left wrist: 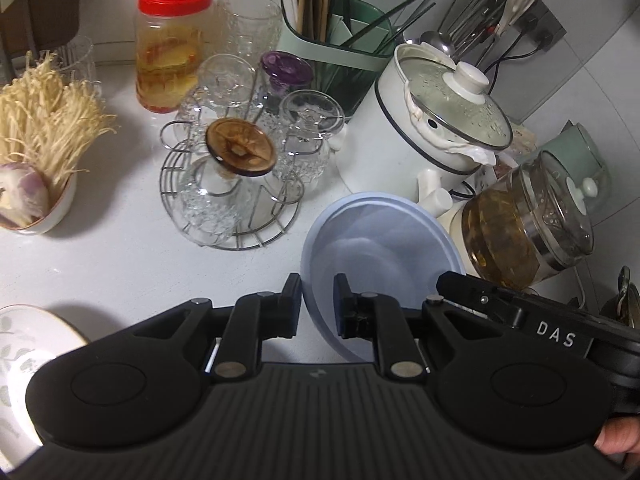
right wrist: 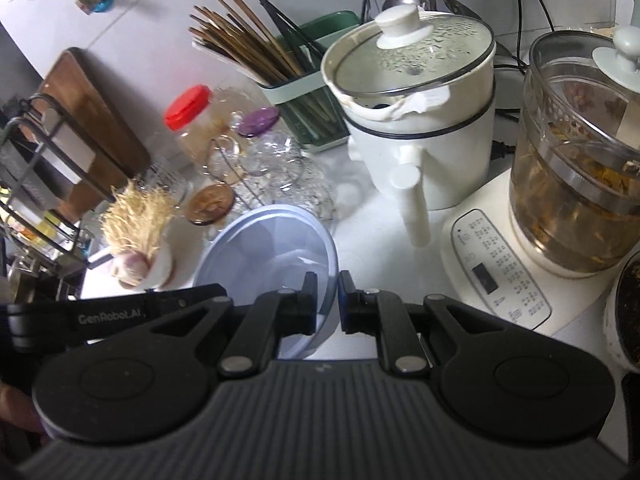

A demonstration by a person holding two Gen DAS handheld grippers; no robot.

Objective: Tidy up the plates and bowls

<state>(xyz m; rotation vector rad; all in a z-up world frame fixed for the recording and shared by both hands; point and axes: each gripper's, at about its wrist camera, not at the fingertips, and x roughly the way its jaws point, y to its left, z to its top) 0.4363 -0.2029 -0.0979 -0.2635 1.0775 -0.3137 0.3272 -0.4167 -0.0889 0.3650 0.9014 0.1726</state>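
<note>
Pinching opposite rims of 1 blue bowl (left wrist: 380, 248), the left claw (left wrist: 318, 300) and right claw (right wrist: 327, 300) carry it tilted above the white bench (left wrist: 100, 264). The step looks like transport; next needs a level set-down. Nearby: 1 leaf-print plate (left wrist: 24, 344), 1 bowl of roots (left wrist: 40, 216), 1 white pot (left wrist: 424, 120).
</note>
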